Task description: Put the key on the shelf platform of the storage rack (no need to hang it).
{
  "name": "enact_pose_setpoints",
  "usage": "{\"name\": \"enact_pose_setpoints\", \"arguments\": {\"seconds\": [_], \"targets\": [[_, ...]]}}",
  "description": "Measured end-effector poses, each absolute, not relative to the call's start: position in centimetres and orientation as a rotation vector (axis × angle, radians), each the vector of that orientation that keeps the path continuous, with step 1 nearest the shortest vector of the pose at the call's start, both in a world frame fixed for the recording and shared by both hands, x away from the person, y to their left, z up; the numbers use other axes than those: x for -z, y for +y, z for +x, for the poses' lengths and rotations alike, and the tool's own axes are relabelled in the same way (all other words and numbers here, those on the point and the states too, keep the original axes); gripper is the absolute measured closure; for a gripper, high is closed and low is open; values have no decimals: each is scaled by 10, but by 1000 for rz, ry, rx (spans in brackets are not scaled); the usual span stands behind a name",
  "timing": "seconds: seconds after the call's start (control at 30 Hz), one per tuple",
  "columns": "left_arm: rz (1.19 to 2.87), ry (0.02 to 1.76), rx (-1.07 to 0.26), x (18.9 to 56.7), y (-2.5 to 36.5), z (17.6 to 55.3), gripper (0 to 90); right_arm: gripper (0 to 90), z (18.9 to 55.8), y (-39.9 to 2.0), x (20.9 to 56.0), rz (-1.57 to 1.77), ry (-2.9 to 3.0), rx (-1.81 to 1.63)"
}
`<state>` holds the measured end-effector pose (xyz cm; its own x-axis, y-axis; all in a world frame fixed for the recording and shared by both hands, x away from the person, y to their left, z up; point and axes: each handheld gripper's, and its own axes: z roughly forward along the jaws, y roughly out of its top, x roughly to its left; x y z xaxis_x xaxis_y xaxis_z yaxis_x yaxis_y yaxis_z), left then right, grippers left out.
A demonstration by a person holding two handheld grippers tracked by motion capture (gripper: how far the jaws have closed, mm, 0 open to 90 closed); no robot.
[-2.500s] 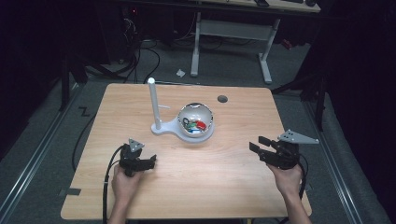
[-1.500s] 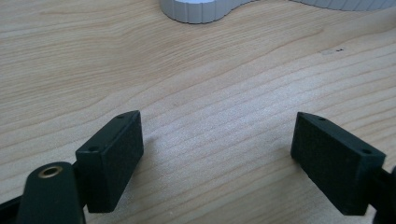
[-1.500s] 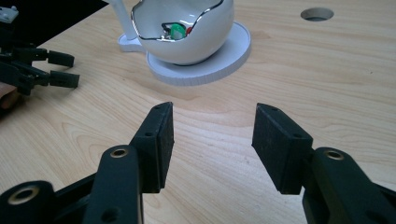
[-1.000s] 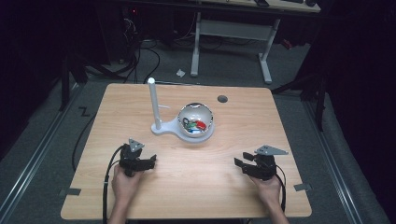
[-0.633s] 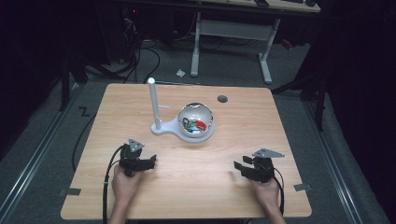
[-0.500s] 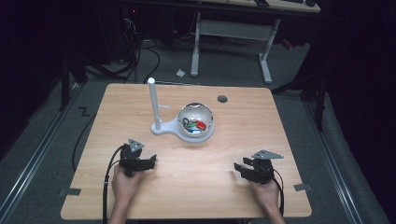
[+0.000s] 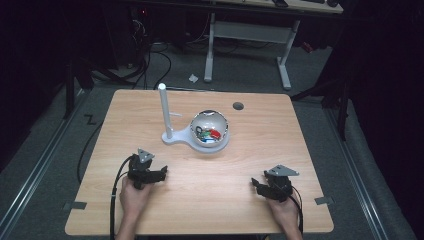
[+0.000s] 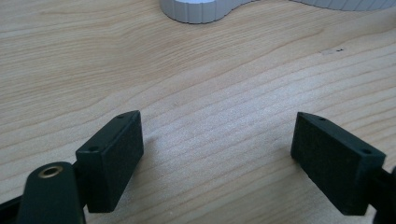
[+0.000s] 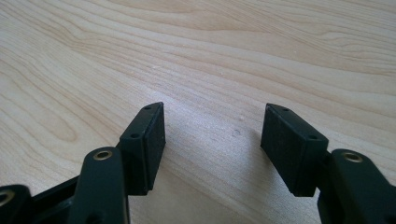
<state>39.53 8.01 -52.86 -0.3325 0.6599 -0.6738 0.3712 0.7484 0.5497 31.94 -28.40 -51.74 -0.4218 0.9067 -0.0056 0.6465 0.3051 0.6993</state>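
bowl: round white bowl (image 7: 210,131) of small coloured bits, on white stand with upright post (image 7: 164,111), far centre of counter (image 7: 300,150)
left tool (image 7: 148,174): open, empty, nearer; bowl far-right of it
right tool (image 7: 272,187): open, empty; bowl far-left

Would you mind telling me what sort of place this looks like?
Probably a lab or workshop: a bare wooden table, loose cables on the grey floor, and an adjustable desk frame behind.

A pale wooden desk (image 7: 310,145) with smooth matt grain is seen. Matt black plastic tongs (image 8: 219,163) and a ribbed white plastic stand (image 7: 172,136) are shown.
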Motion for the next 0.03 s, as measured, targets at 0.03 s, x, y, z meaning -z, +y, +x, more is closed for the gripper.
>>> {"name": "enact_pose_setpoints", "arguments": {"seconds": [0.03], "targets": [[782, 1958, -366, 529, 80, 395, 173, 393, 320, -284, 517, 1386, 2179, -884]]}}
